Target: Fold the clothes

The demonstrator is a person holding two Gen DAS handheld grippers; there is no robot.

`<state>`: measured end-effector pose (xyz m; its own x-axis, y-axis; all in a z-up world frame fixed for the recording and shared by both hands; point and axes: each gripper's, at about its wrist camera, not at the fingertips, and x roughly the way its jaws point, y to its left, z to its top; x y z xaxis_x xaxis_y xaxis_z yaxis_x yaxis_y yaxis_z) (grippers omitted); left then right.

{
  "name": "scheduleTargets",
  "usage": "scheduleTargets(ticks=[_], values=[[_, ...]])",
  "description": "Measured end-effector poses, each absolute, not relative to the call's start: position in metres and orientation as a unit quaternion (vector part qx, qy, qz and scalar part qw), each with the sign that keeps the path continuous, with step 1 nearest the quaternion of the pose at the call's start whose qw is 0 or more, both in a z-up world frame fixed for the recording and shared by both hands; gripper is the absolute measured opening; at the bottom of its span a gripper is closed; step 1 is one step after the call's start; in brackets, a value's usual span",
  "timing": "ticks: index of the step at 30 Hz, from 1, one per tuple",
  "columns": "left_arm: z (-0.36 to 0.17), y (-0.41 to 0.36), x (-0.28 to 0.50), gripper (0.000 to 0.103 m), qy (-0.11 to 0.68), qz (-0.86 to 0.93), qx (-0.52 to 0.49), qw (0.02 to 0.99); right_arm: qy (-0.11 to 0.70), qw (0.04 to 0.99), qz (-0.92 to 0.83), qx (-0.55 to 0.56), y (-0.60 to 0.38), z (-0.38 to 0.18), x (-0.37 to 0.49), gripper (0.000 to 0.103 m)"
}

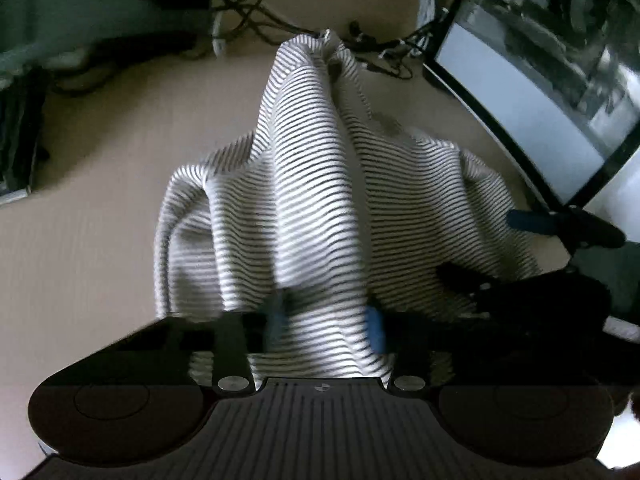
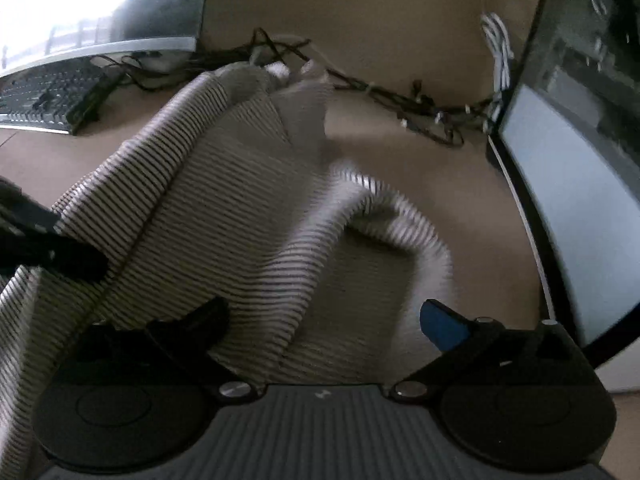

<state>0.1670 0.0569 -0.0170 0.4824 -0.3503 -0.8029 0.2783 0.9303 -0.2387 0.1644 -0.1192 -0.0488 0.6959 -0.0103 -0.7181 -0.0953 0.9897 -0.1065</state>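
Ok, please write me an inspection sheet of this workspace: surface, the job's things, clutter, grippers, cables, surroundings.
Surface: beige desk, bare around the cloth.
Job's things: one striped garment, bunched in ridges, not flat; a sleeve-like loop curls off to one side.
Clutter: keyboard at the far edge.
Grippers: left gripper has its blue pads closed in on a fold of the garment; right gripper is open above the cloth and holds nothing.
Cables: a dark tangle along the back of the desk, touching the garment's far end; a white cable bundle by the wall.
Surroundings: a monitor on one side, another monitor behind the keyboard, a plain wall.
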Motion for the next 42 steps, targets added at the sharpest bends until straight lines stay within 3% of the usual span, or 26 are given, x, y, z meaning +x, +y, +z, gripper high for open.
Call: scheduleTargets(ticks=[1,2,8,11,14,16,17,19,23,25,27,29,30,32,33,34,35,42], values=[[-0.016,0.059,0.169,0.011,0.472,-0.184,-0.038,0.861,0.389,0.919,0.019,-0.058,-0.12,-0.05,0.163,0.102],[-0.011,0.063,0.171,0.008,0.462,-0.186,-0.041,0.866,0.389,0.92,0.016,-0.051,-0.121,-0.05,0.162,0.102],[0.037,0.124,0.223,0.006,0.352,-0.087,0.003,0.932,0.393,0.919,0.009,-0.038,-0.12,-0.048,0.159,0.098],[0.035,0.161,0.26,0.001,0.33,-0.01,0.024,0.944,0.395,0.918,0.019,-0.041,-0.115,-0.042,0.163,0.087],[0.029,0.187,0.281,0.002,0.324,0.029,0.016,0.946,0.389,0.92,0.024,-0.05,-0.111,-0.031,0.166,0.067],[0.026,0.198,0.283,0.002,0.33,0.028,-0.013,0.943,0.381,0.922,0.027,-0.066,-0.107,-0.02,0.167,0.042],[0.025,0.204,0.283,0.003,0.332,0.024,-0.027,0.942,0.378,0.923,0.033,-0.071,-0.105,-0.014,0.167,0.039],[0.023,0.203,0.272,0.008,0.333,-0.007,-0.05,0.942,0.371,0.925,0.047,-0.066,-0.102,-0.001,0.17,0.037],[0.016,0.176,0.256,0.053,0.341,-0.084,-0.056,0.935,0.369,0.926,0.06,-0.041,-0.085,0.009,0.196,0.039],[0.014,0.158,0.251,0.054,0.342,-0.099,-0.061,0.933,0.366,0.928,0.054,-0.034,-0.072,0.007,0.214,0.053],[0.013,0.143,0.244,0.061,0.348,-0.124,-0.077,0.926,0.352,0.934,0.045,-0.051,-0.056,0.002,0.235,0.059],[0.01,0.131,0.239,0.079,0.352,-0.149,-0.087,0.92,0.348,0.933,0.038,-0.081,-0.04,-0.008,0.255,0.066],[0.008,0.124,0.237,0.081,0.354,-0.159,-0.088,0.917,0.352,0.93,0.036,-0.098,-0.035,-0.015,0.264,0.066],[0.003,0.112,0.236,0.081,0.357,-0.163,-0.077,0.917,0.364,0.924,0.041,-0.113,-0.035,-0.024,0.275,0.053],[0.001,0.108,0.236,0.081,0.358,-0.163,-0.07,0.917,0.368,0.921,0.053,-0.115,-0.039,-0.024,0.277,0.032],[-0.001,0.107,0.236,0.083,0.358,-0.164,-0.068,0.917,0.365,0.921,0.065,-0.12,-0.045,-0.019,0.275,0.018],[-0.002,0.108,0.239,0.086,0.359,-0.165,-0.071,0.916,0.354,0.922,0.068,-0.141,-0.051,-0.012,0.272,0.01],[-0.017,0.118,0.255,0.089,0.38,-0.137,-0.082,0.911,0.296,0.908,-0.043,-0.293,-0.125,0.008,0.296,0.008]])
